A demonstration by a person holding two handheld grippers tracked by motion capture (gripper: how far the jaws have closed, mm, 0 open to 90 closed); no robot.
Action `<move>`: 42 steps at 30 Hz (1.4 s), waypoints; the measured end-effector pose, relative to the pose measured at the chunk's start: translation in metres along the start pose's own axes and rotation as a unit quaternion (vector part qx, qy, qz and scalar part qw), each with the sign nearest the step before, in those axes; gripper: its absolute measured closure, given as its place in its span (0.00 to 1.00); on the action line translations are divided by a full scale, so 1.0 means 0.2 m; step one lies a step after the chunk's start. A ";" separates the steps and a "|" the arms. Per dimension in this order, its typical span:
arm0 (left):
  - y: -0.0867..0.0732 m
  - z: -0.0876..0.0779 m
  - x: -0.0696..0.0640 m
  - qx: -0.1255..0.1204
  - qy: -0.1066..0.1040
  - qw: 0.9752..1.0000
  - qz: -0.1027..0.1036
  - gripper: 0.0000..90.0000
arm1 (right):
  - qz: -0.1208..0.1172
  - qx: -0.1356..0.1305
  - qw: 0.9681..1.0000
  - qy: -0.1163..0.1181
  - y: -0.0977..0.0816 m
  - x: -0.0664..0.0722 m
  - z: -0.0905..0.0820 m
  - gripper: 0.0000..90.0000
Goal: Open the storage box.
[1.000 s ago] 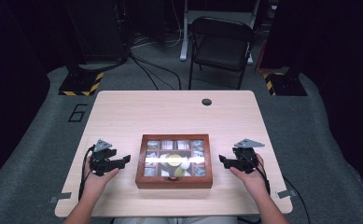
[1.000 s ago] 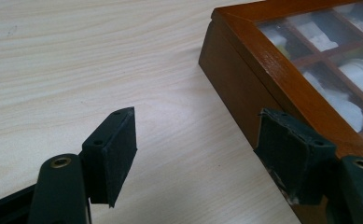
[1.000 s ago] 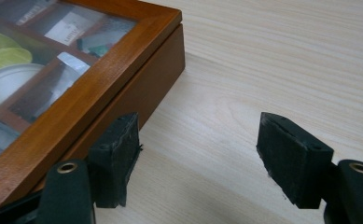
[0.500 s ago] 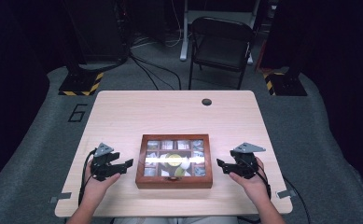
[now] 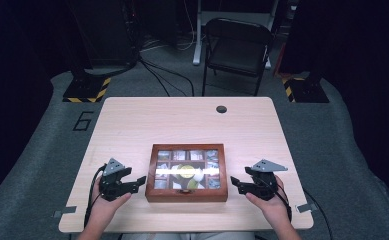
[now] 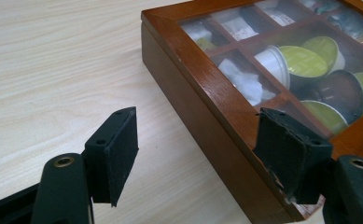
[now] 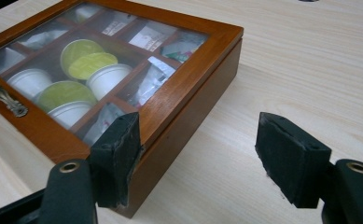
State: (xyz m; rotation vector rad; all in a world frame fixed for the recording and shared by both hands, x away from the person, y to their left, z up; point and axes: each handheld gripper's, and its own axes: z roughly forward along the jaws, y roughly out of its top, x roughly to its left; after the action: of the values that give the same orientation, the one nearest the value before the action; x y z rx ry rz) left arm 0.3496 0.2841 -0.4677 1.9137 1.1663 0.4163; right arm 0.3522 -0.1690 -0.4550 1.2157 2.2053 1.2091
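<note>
Item: wooden box (image 5: 186, 172) with glazed lid, closed, set on the table (image 5: 182, 120) near the middle of its near edge, long sides parallel to that edge.

Contents, seen through the glass: green-topped capsules (image 7: 81, 58) in the central compartment; sachets (image 6: 239, 29) in the smaller compartments around it.

Left gripper (image 5: 141, 181): held level just off the box's left side, jaws spread, nothing between the pads. In the left gripper view one pad overlaps the lid's wooden frame while the other (image 6: 116, 151) stands over bare table; contact with the wood cannot be told.

Right gripper (image 5: 235, 182): held level just off the box's right side, jaws spread and empty. One pad (image 7: 118, 156) lies against the outline of the near right corner of the box; the other stands over bare table.

Step judged in hand: approach to the box from both sides, probably to steady or open it. For a clean result, the box is best braced by one gripper at a side wall while the lid is raised at its front edge; the glass should be avoided, and only the wooden frame gripped.

Views compared: the metal latch (image 7: 9, 100) on the lid's front rail is plain in the right gripper view. A dark round grommet (image 5: 221, 109) near the table's far edge is recorded in the high view alone, as is the box's placing on the table.
</note>
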 end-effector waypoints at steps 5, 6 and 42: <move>-0.02 -0.03 -0.02 -0.004 -0.011 1.000 -0.011 0.33 | -0.004 0.001 1.000 0.006 0.00 0.03 -0.03 0.34; -0.02 -0.03 -0.02 -0.005 -0.011 1.000 -0.011 0.33 | -0.003 0.001 1.000 0.009 0.00 0.04 -0.03 0.34; -0.11 0.01 -0.21 0.018 -0.057 0.997 0.047 0.32 | -0.060 0.047 0.996 0.056 -0.12 0.20 0.09 0.35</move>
State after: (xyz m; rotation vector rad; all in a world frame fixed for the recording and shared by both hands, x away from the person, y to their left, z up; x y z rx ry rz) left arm 0.3173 0.2530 -0.4821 2.0014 1.0189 0.3350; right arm 0.3289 -0.1342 -0.4811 1.0563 2.4038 1.1642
